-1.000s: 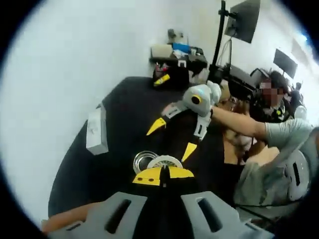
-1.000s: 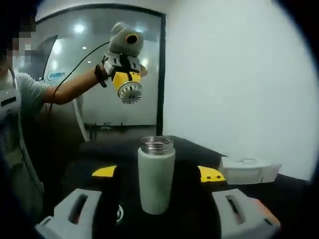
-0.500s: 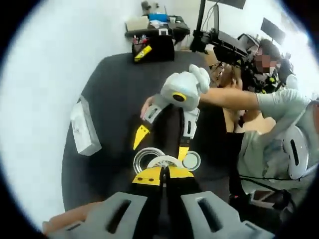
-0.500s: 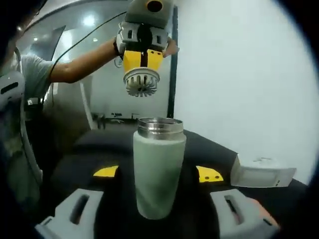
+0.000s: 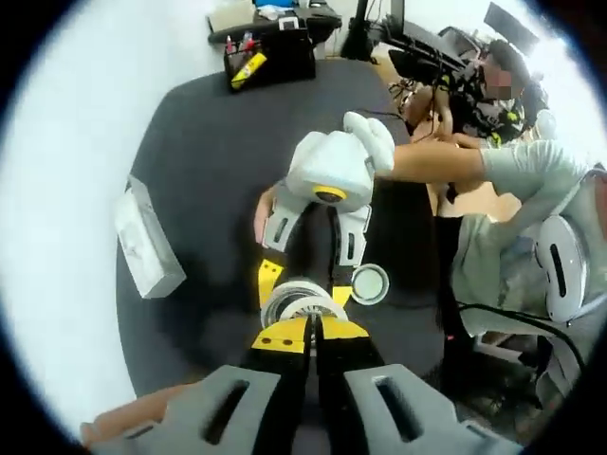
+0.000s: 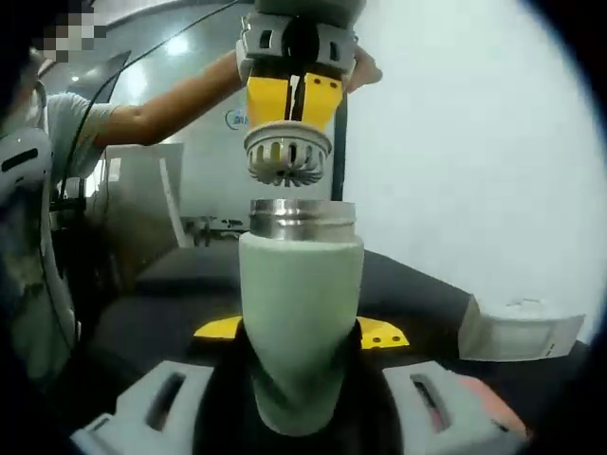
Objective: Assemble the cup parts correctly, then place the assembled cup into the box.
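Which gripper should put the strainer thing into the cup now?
Left. The left gripper holds the strainer insert just above the cup's open steel mouth, while the right gripper steadies the cup.

The strainer [image 5: 302, 301] hides the mouth of the cup [image 6: 301, 322]. The white box [image 6: 520, 330] is cut off by the picture's right edge.

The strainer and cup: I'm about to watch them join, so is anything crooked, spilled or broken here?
Nothing stands out. The left gripper holds the strainer level, just above the steel mouth of the cup, not yet in. The right gripper holds the cup upright. A round lid lies on the black table.
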